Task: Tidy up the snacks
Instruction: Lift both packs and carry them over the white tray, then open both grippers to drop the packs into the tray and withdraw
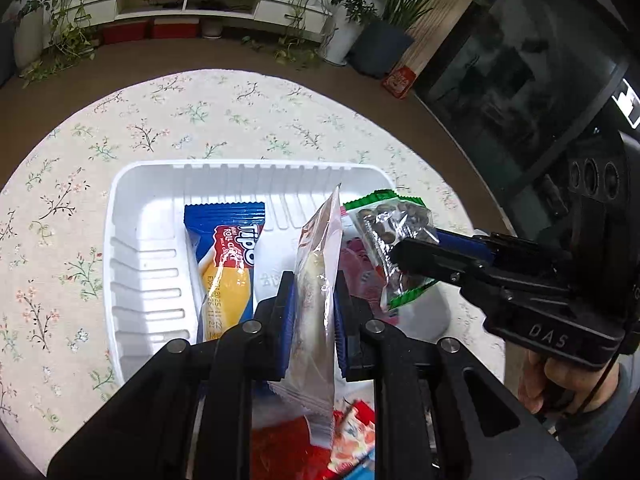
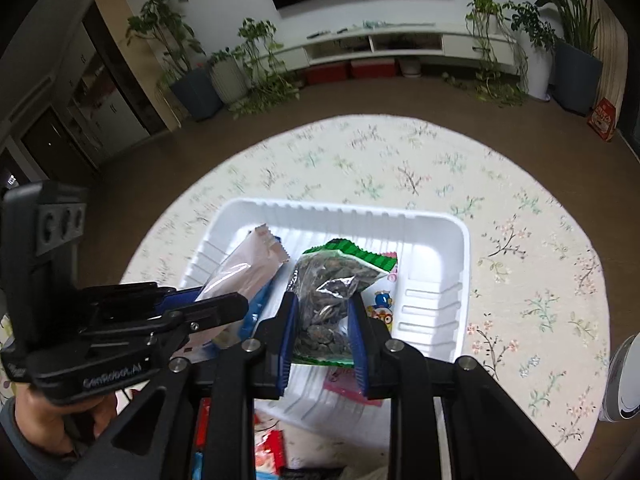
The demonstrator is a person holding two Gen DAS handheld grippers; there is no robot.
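Note:
A white plastic tray sits on the flowered tablecloth; it also shows in the right wrist view. In it lies a blue Tipo roll cake pack. My left gripper is shut on a clear pack with a pale snack and holds it upright over the tray; this pack shows in the right wrist view. My right gripper is shut on a green-edged bag of sunflower seeds, above the tray's right part; the bag also shows in the left wrist view.
A cartoon-print snack pack and a pink pack lie in the tray under the seed bag. Red and orange packs lie near the tray's front edge. A white object stands at the table's right edge.

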